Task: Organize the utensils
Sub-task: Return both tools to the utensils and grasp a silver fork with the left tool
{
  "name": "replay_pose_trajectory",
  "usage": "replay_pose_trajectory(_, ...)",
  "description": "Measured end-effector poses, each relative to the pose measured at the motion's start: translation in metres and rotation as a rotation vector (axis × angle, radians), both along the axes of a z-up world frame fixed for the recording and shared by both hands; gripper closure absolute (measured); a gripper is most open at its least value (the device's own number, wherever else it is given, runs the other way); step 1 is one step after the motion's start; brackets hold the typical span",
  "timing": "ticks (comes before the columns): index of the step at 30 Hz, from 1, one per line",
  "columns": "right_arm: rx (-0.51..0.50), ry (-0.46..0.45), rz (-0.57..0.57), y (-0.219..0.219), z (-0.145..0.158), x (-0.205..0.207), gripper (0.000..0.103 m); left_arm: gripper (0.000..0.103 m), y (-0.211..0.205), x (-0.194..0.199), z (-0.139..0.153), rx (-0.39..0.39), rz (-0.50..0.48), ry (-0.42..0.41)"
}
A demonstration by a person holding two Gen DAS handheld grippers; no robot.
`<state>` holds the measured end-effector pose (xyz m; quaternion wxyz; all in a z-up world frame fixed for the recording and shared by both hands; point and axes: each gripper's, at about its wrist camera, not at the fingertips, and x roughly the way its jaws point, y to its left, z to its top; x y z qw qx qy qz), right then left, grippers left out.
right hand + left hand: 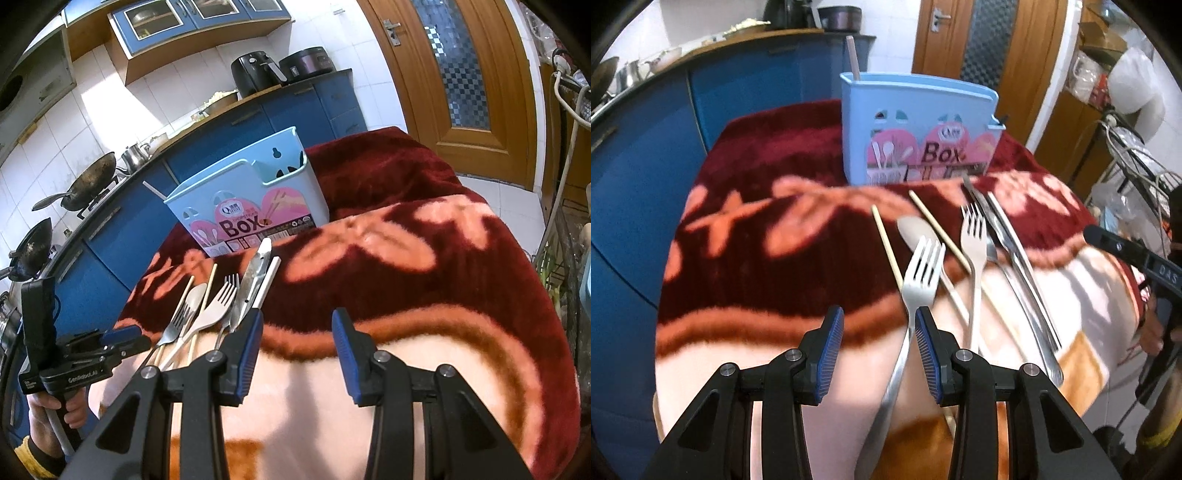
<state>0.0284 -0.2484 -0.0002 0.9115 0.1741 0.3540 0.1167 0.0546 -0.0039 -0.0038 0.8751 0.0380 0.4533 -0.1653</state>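
Note:
A light blue utensil box (916,133) marked "Box" stands on the blanket-covered table (768,258); it also shows in the right wrist view (247,199), with one stick in it. My left gripper (879,325) is open, and a metal fork (919,273) lies between its pads, close to the right pad. Beside it lie a pale plastic fork (973,236), a pale spoon (916,229), chopsticks (886,243) and metal knives (1008,236). My right gripper (297,332) is open and empty over the blanket, right of the utensil pile (221,295).
Blue kitchen cabinets (646,166) run along the left, with woks (88,181) on the stove. A wooden door (454,74) stands behind the table. A wire rack (1137,173) with bags is at the right. The left gripper shows in the right wrist view (122,341).

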Motion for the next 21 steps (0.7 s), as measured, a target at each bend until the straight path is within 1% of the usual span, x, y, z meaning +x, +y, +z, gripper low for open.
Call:
replay_pose_trajectory(5,-0.001,0.014,0.004,0.001,-0.004,-0.001,0.061,0.062,-0.003,-0.005,-0.006,0.030,-0.036,0.040)
replay_pose_trajectory(9,-0.001,0.016,0.006,0.001,-0.005,-0.004,0.061,0.062,-0.006,-0.005,-0.008,0.044,-0.063,0.051)
replay_pose_trajectory(10,-0.002,0.016,0.006,0.001,-0.005,-0.004,0.061,0.065,-0.006,-0.004,-0.007,0.049,-0.068,0.053)
replay_pose_trajectory(11,-0.002,0.017,0.005,0.001,-0.005,-0.003,0.061,0.072,-0.007,-0.002,-0.007,0.052,-0.072,0.058)
replay_pose_trajectory(12,-0.001,0.020,0.004,0.001,-0.005,-0.004,0.061,0.076,-0.007,0.000,-0.007,0.054,-0.076,0.065)
replay_pose_trajectory(14,0.000,0.022,0.003,0.001,-0.006,-0.006,0.061,0.088,-0.007,0.006,-0.009,0.057,-0.084,0.093)
replay_pose_trajectory(17,-0.001,0.017,0.005,0.001,-0.005,-0.009,0.061,0.094,-0.003,0.014,-0.012,0.031,-0.069,0.119)
replay_pose_trajectory(21,0.001,0.019,0.005,0.000,-0.007,-0.009,0.060,0.094,0.004,0.021,-0.014,-0.012,-0.037,0.142)
